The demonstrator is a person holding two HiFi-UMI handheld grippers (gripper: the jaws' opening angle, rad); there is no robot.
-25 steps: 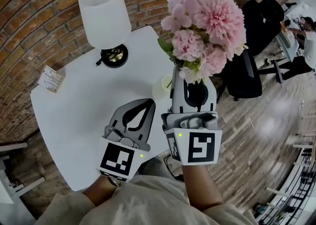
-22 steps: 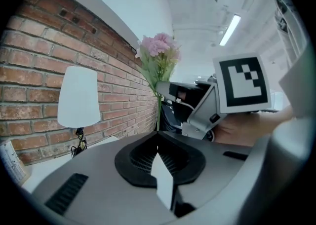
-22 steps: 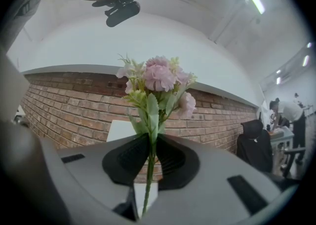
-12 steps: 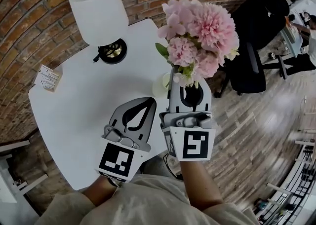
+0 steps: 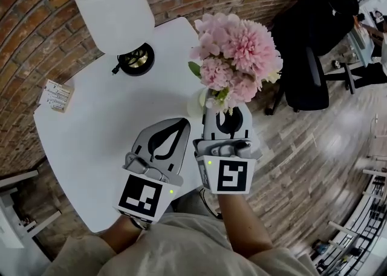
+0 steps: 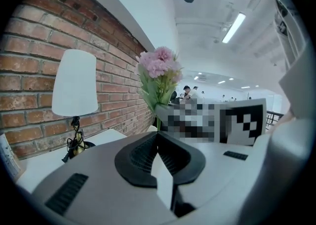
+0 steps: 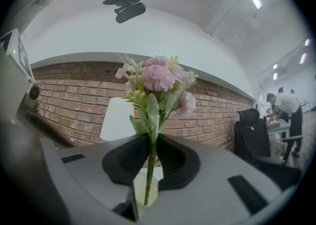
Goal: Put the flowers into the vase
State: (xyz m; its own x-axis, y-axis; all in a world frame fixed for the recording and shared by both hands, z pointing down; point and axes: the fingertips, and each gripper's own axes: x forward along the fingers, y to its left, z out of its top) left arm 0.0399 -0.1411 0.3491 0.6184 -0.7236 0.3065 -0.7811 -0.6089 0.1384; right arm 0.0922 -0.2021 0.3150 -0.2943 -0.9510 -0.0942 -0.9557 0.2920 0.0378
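A bunch of pink flowers (image 5: 237, 55) stands upright with my right gripper (image 5: 225, 110) shut on its green stems. In the right gripper view the stems (image 7: 149, 165) run down between the black pads (image 7: 129, 159), and their lower end hangs at the mouth of the pale cream vase (image 7: 145, 190). The vase (image 5: 196, 104) stands on the white table (image 5: 97, 135), mostly hidden behind gripper and blooms. My left gripper (image 5: 180, 126) is beside the right one, over the table. It is shut with nothing in it, its tips meeting (image 6: 158, 134).
A white lamp (image 5: 113, 7) with a dark base (image 5: 136, 60) stands at the back of the table by the brick wall. A small card (image 5: 55, 95) lies at the table's left edge. A black office chair (image 5: 307, 75) is on the wooden floor to the right.
My right gripper has come down with the flowers, bringing the stems lower toward the vase. The left gripper has hardly moved.
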